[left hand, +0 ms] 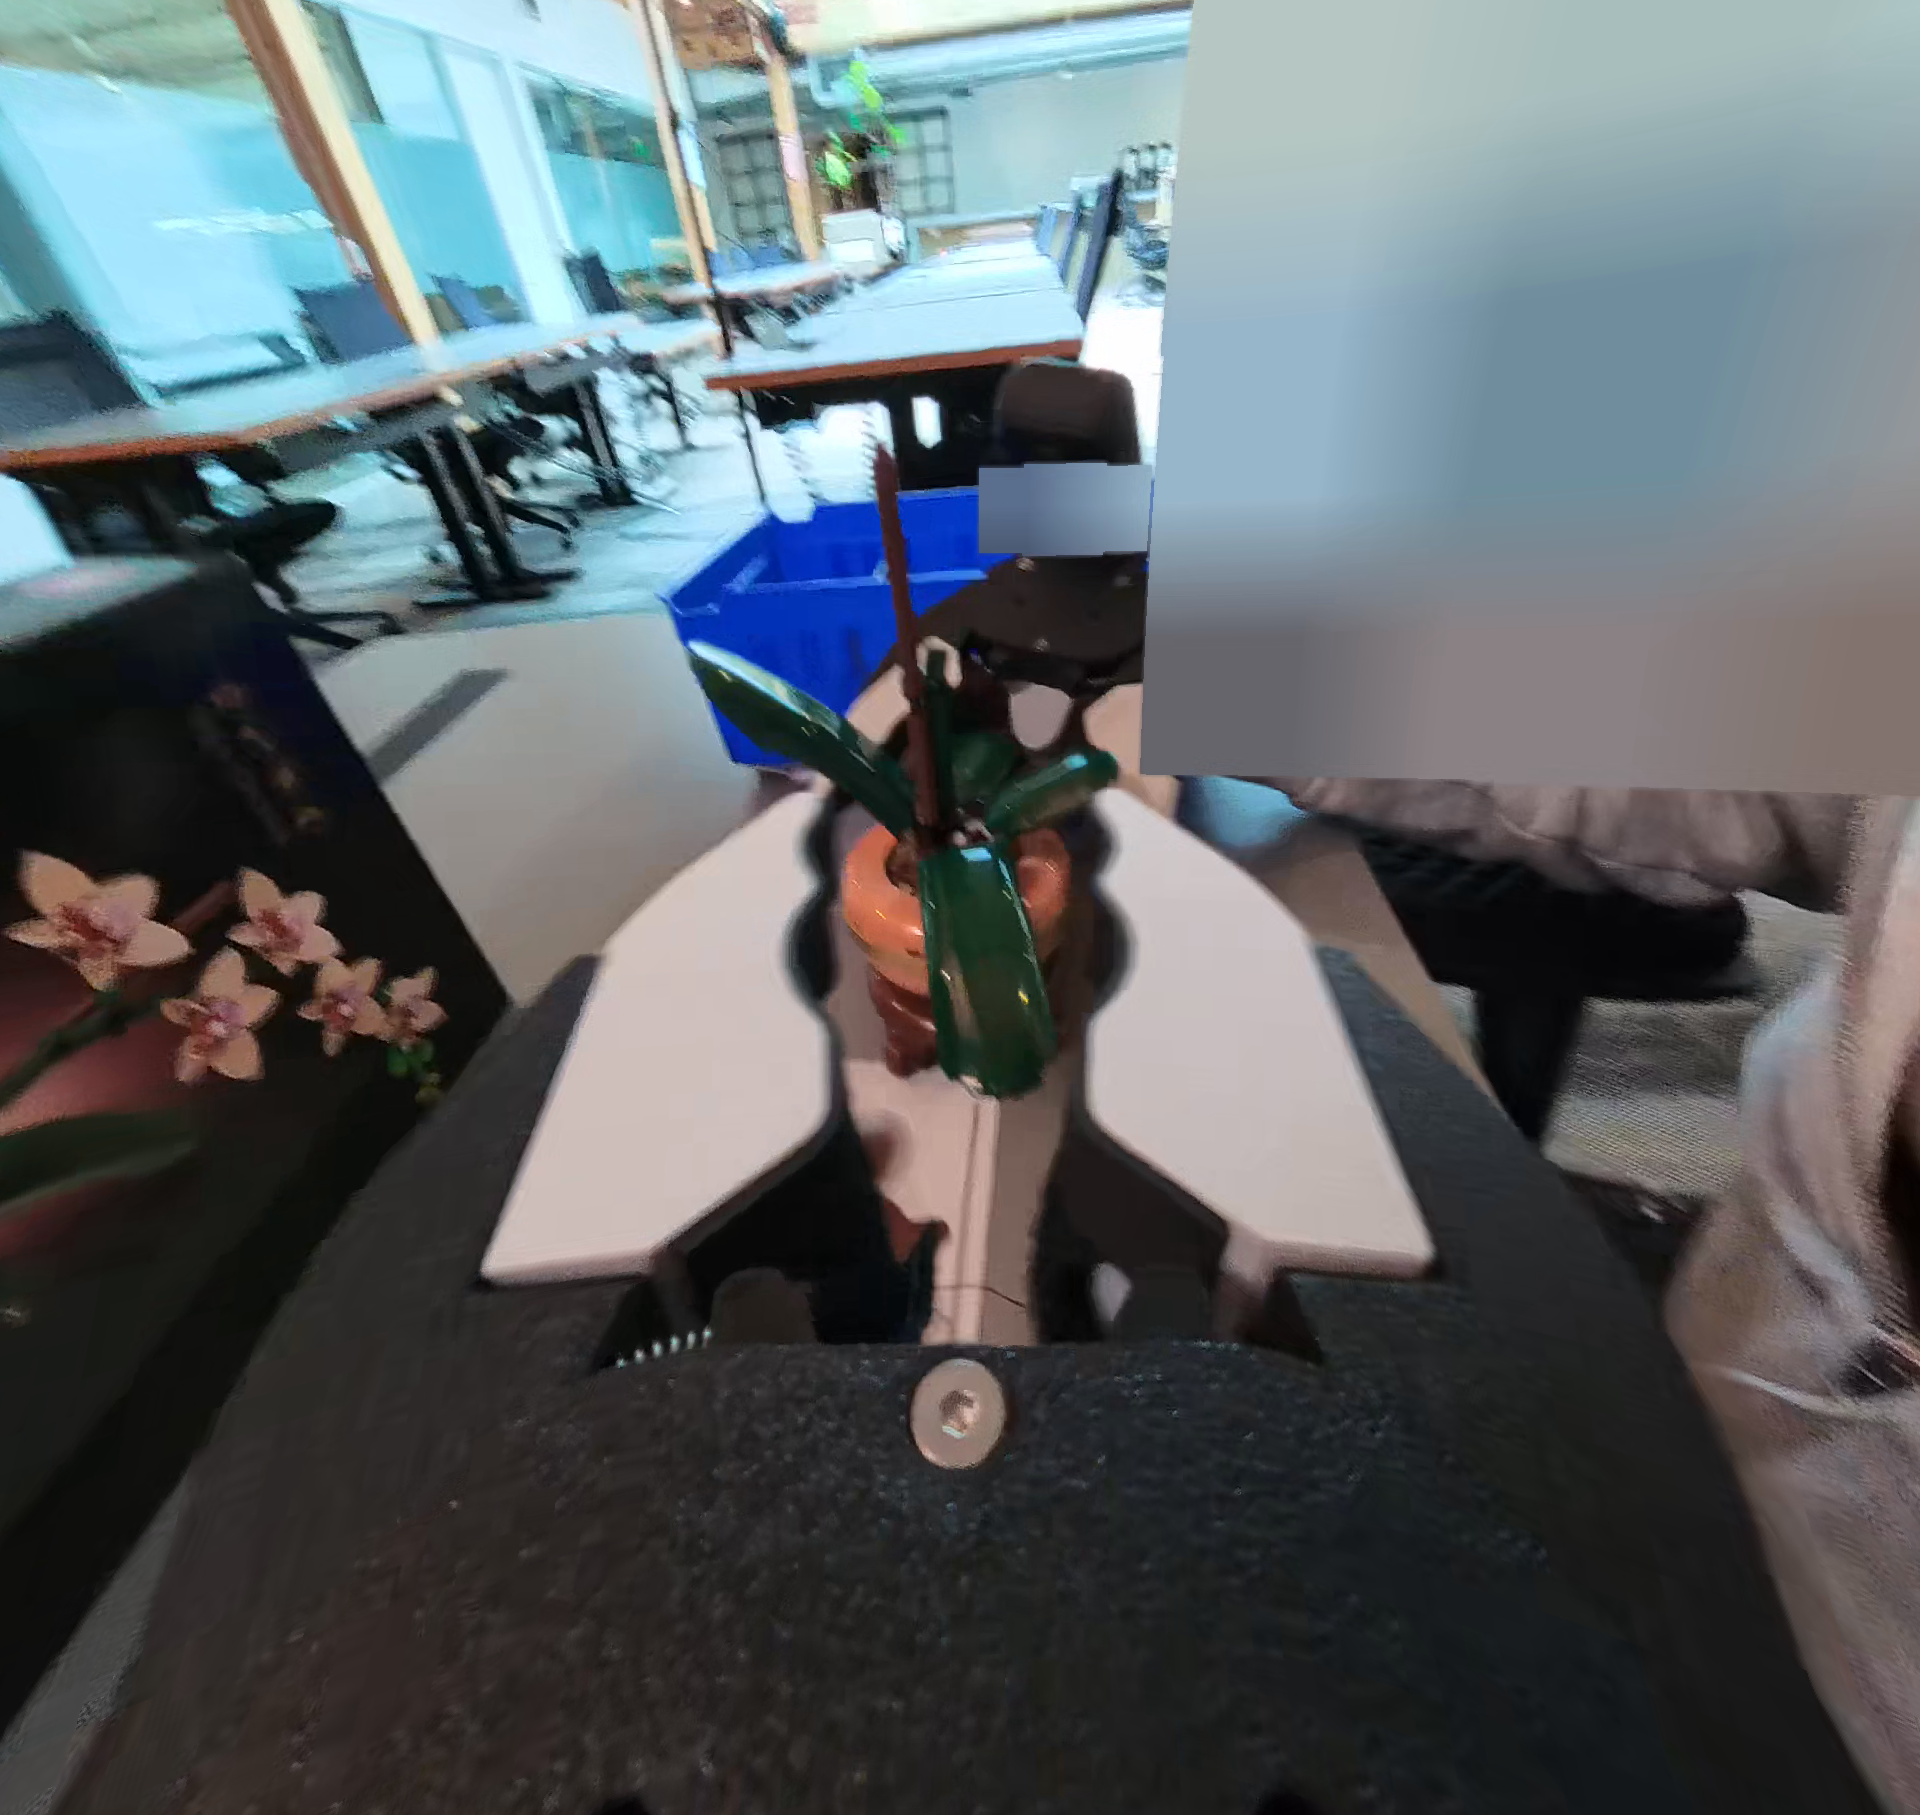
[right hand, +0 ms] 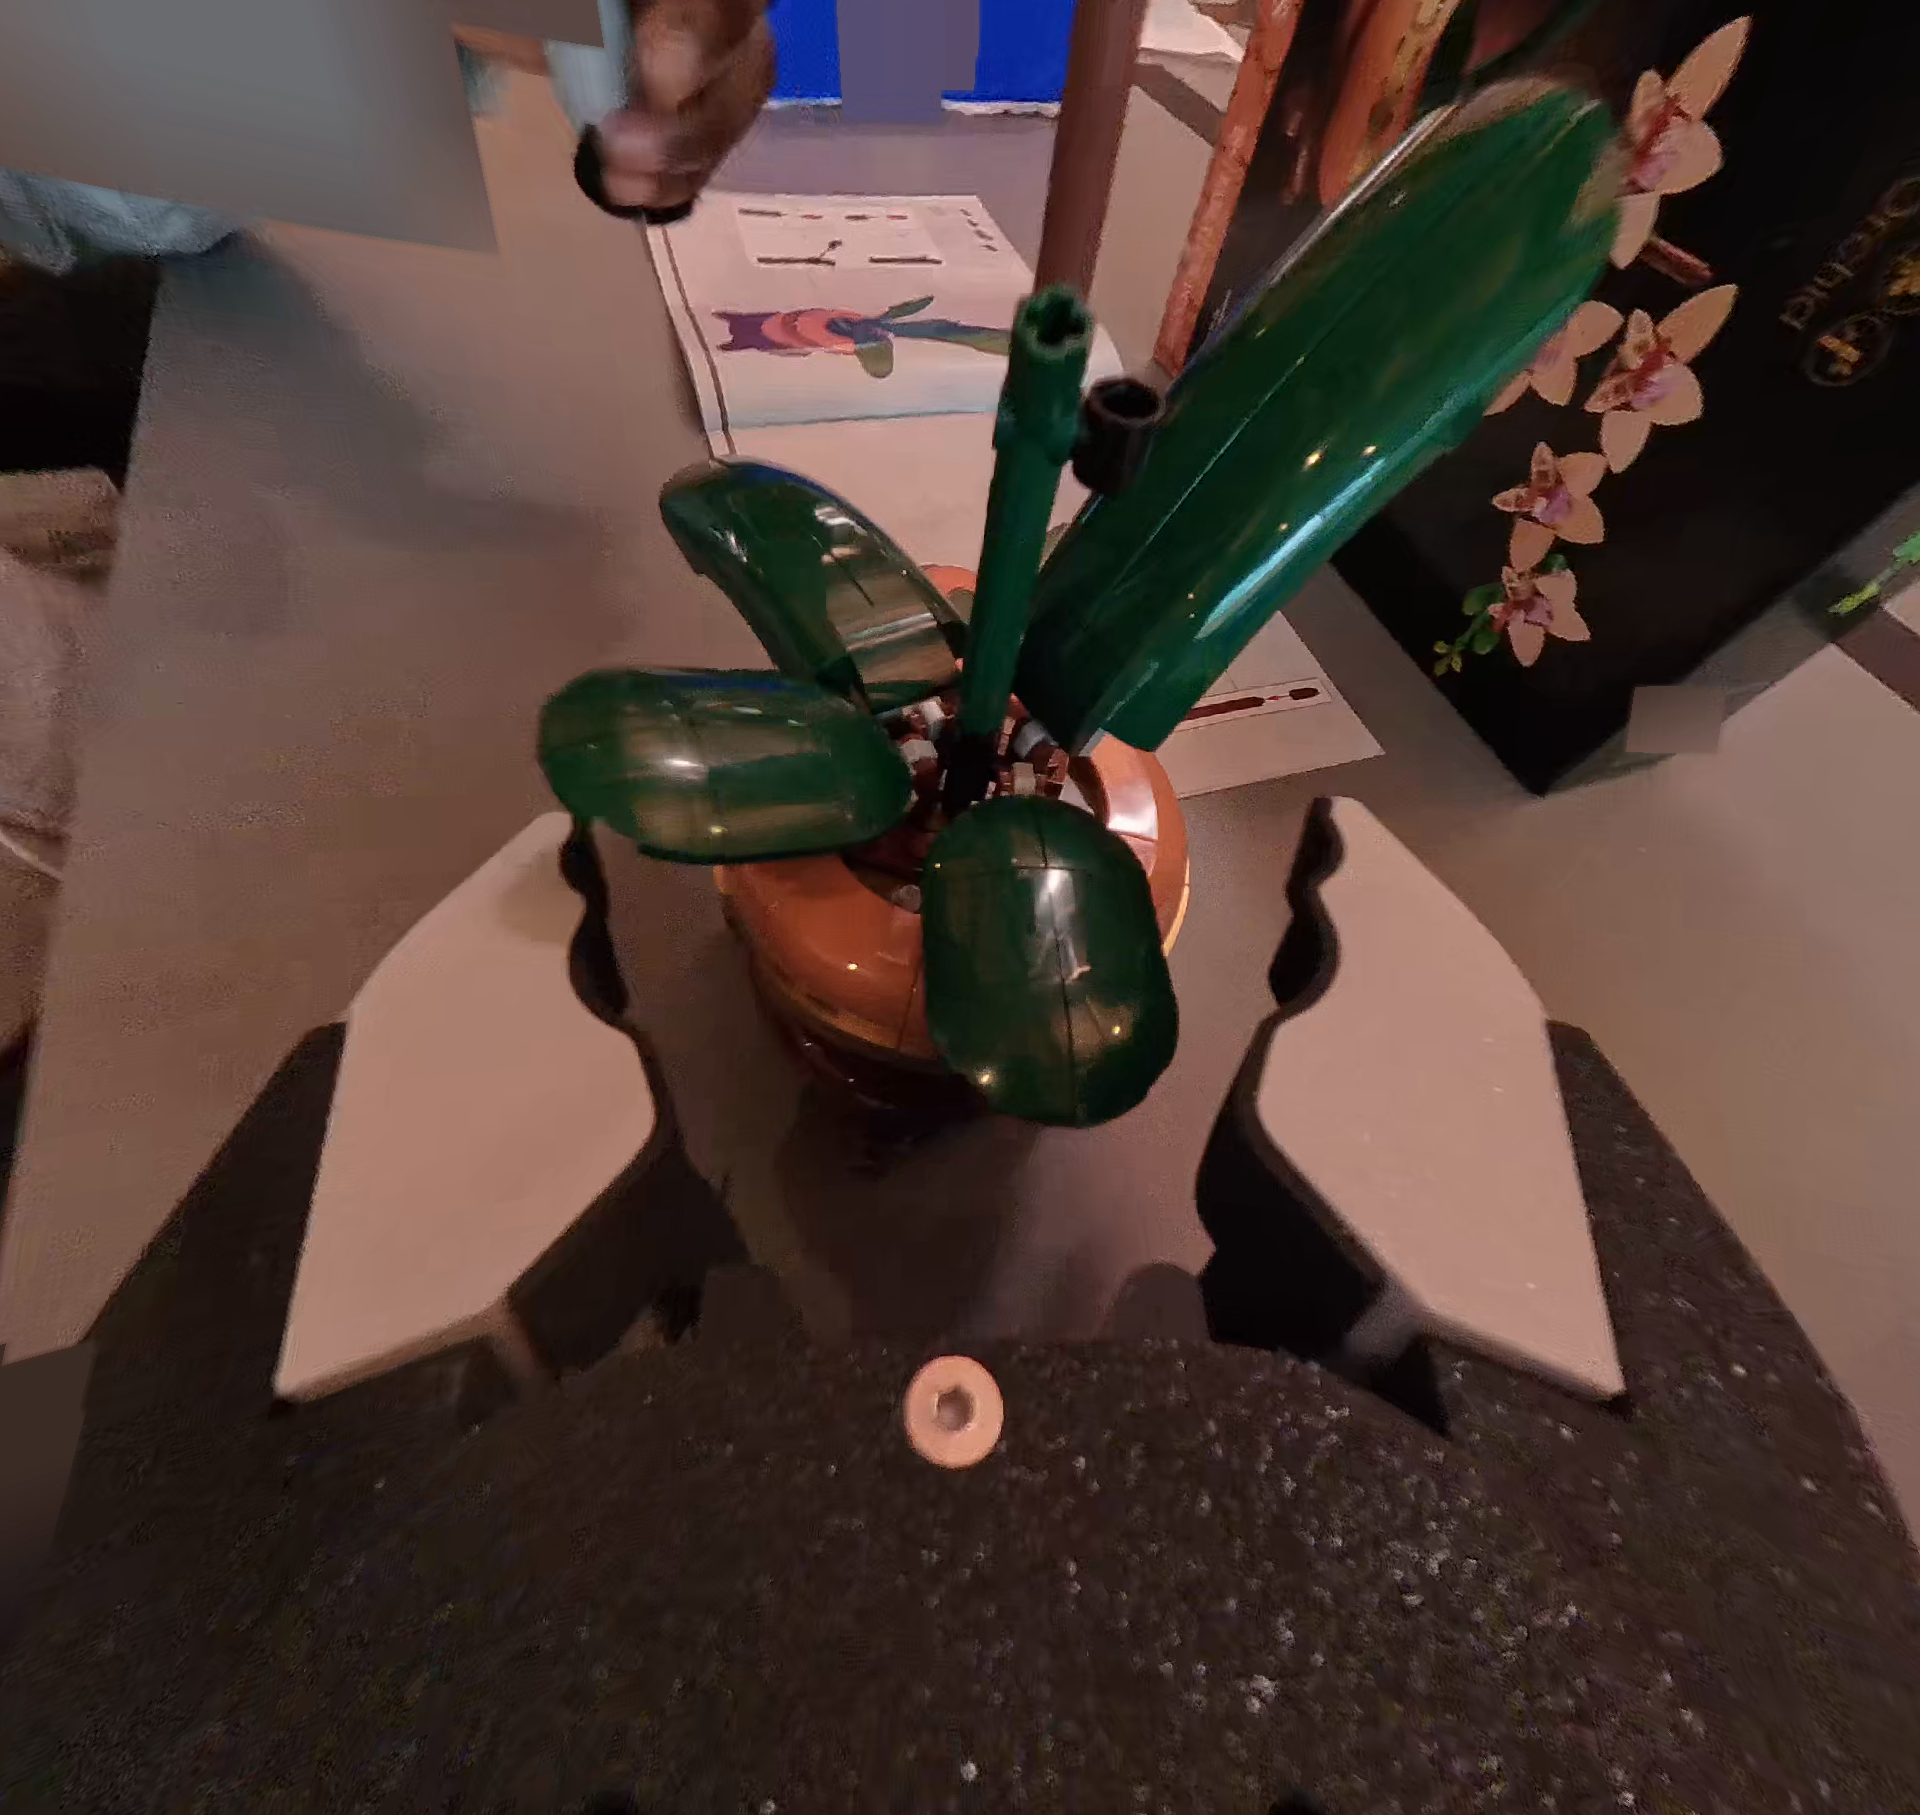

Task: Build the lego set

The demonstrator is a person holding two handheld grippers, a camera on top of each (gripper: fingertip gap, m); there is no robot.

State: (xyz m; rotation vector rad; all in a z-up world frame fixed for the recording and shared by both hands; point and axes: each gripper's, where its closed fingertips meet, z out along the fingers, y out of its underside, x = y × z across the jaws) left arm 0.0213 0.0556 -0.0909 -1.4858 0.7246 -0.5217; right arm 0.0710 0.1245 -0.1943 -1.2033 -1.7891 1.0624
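Right wrist view: right gripper (right hand: 951, 944) hangs above the plant model, jaws spread wide, nothing between them; the pot (right hand: 831, 944) sits in the gap, touching neither finger as far as I can see.
Left gripper (left hand: 951, 918): looks clamped on the pot's sides, though the blur makes contact hard to confirm.
Plant model: orange-brown pot standing on the table (right hand: 416, 622), four dark green leaves (right hand: 1049, 955) fanned out, a green stalk (right hand: 1013, 539) sticking up with a bare socket on top, a brown stem (left hand: 902, 643) beside it.
Behind it: instruction booklet (right hand: 842, 311) lying open on the table, just past the pot.
Further back: black box (right hand: 1662, 415) with pink orchids printed on it, blue bin (left hand: 821, 612) beyond.
Step, my guess: leaves done, stems partly up, no flowers attached yet.
Next move: probably left steadies the pot while right fetches the next piece and lines it up with that socket, avoiding the long leaf.
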